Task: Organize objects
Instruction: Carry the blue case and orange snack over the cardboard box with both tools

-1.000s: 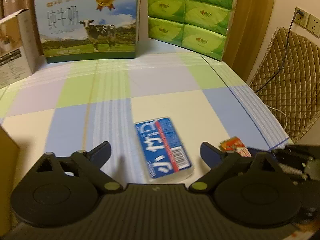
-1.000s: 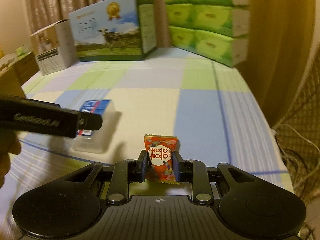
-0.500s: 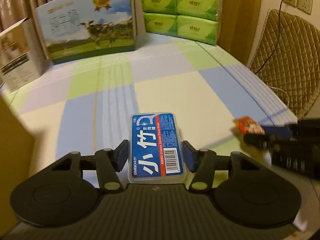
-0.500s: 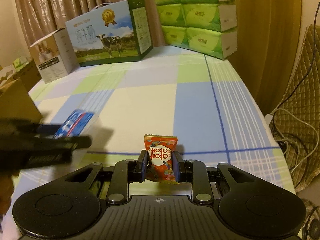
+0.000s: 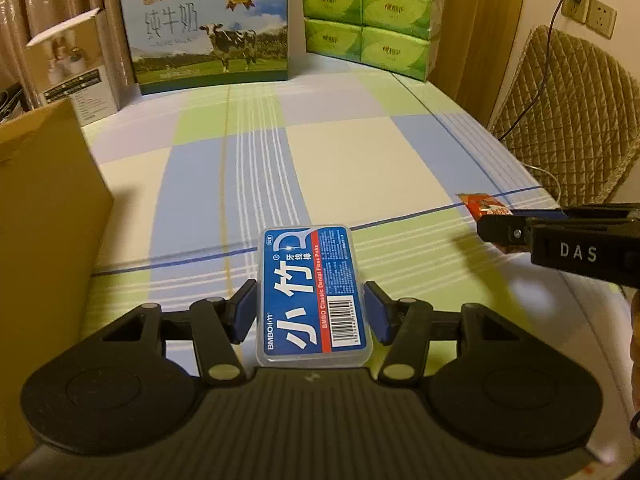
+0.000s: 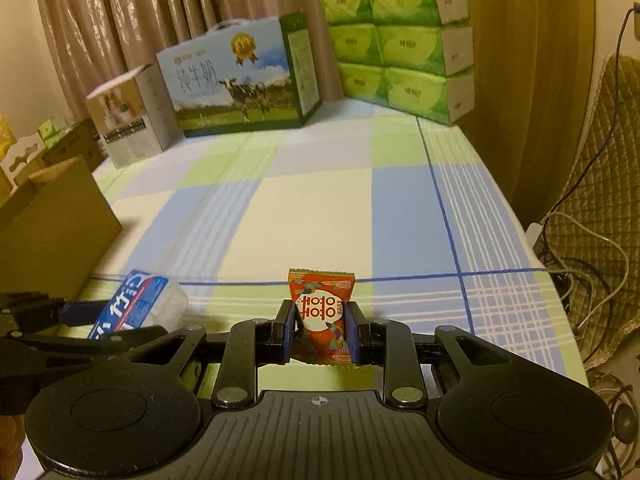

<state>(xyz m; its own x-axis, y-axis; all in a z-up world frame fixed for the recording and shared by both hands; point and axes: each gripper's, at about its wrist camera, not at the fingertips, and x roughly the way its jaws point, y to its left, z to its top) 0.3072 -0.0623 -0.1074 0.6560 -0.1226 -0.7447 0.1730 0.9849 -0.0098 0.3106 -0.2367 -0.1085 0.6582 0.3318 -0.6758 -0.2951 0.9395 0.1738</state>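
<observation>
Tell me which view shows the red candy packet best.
Right wrist view: the red candy packet faces the camera, label readable, clamped in the right gripper. In the left wrist view it is small, edge-on, partly behind that gripper.

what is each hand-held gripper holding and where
Left hand-held gripper clamps the floss pick box by its long sides; right hand-held gripper pinches the candy packet mid-body.

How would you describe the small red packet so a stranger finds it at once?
Start at the checked tablecloth and come to its near edge. There the right gripper grips a candy packet upright in its jaws. It alone is red-orange with white characters; the floss box beside it is blue.
</observation>
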